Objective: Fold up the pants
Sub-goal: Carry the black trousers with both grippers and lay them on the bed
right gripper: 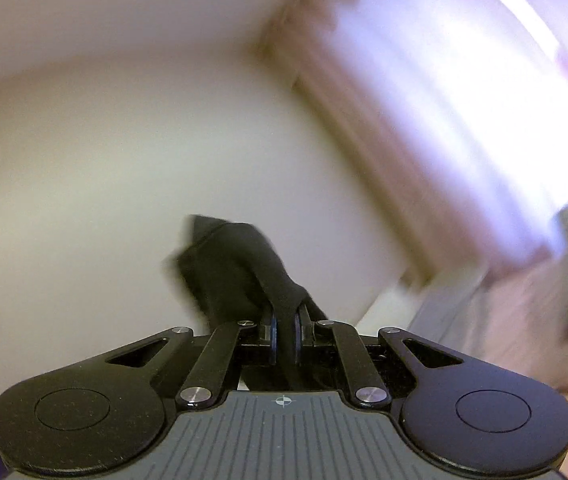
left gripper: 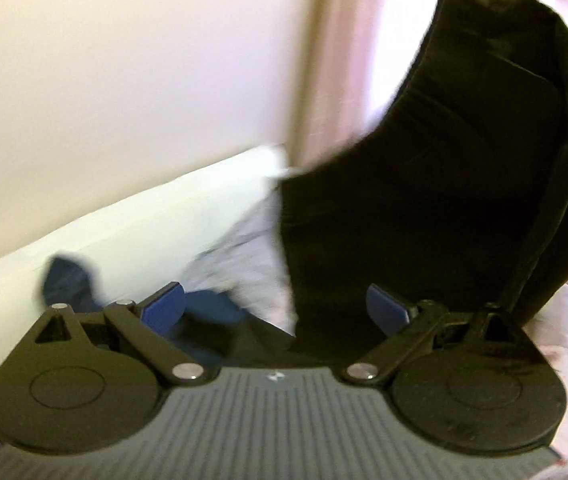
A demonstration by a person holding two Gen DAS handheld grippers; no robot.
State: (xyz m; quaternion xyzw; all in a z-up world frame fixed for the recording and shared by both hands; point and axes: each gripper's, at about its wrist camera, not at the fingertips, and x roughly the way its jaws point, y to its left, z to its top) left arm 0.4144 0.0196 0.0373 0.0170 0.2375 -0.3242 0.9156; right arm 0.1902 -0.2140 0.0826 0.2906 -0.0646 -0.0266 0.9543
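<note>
One pair of black pants (left gripper: 424, 200), lifted over the bed (left gripper: 163, 216), long axis running lower centre to upper right; right hand-held gripper (right gripper: 285, 330) pinching cloth, left hand-held gripper (left gripper: 275, 308) spread.

Ahead of you stands a plain cream wall (left gripper: 123, 60). To its right hangs a pale pink curtain (right gripper: 424, 100) with daylight glowing through it. Below, you see a bed (left gripper: 564, 328) in white sheets, and a blue garment (left gripper: 67, 276) lies crumpled on it near the wall.
</note>
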